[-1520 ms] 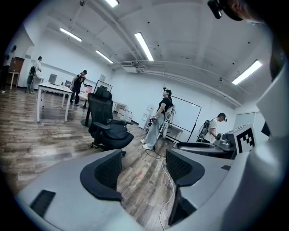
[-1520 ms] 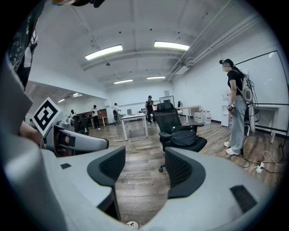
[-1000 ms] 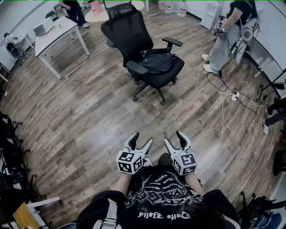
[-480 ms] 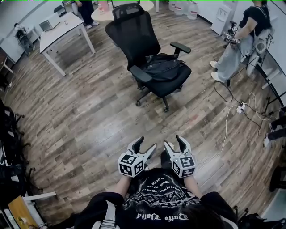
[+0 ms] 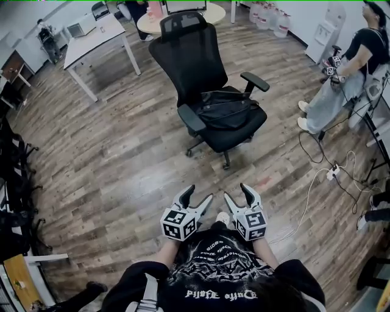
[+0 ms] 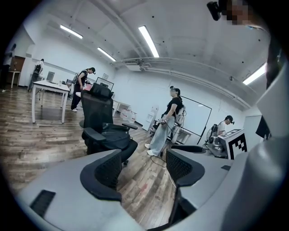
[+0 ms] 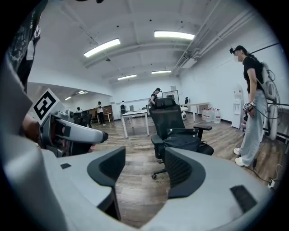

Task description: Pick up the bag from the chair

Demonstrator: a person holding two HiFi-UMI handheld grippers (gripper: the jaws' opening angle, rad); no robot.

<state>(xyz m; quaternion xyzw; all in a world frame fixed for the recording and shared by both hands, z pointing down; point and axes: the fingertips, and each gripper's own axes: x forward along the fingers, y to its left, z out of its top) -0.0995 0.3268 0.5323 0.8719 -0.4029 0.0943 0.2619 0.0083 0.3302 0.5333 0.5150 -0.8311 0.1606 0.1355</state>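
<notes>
Chair [image 5: 210,67]: black mesh office chair on castors, standing on the wood floor [image 5: 109,158]. I take it as my landmark for every entry below.
Bag [image 5: 226,108]: black and soft, lying slumped on the chair's seat between the two armrests, at the foot of the backrest. Nothing touches it.
Left gripper [image 5: 199,195]: held low before the wearer's chest, well short of the chair. I read its jaws as spread apart, with only bare floor showing between them.
Right gripper [image 5: 236,192]: just beside the left one, equally far from the chair. Its jaws stand apart and hold nothing; in its own view the chair and bag sit beyond the gap.
Standing person [image 5: 341,85]: well to the right of the chair in the head view, in a dark top and pale trousers, with marker cubes at the hands.
White table [image 5: 97,36]: behind the chair, to its left.
Round table [image 5: 155,21]: directly behind the chair's backrest.
Water bottles [image 5: 268,13]: behind the chair, to its right, near the wall.
Cable [image 5: 308,189]: on the floor to the right of the chair, running past the standing person's feet.
</notes>
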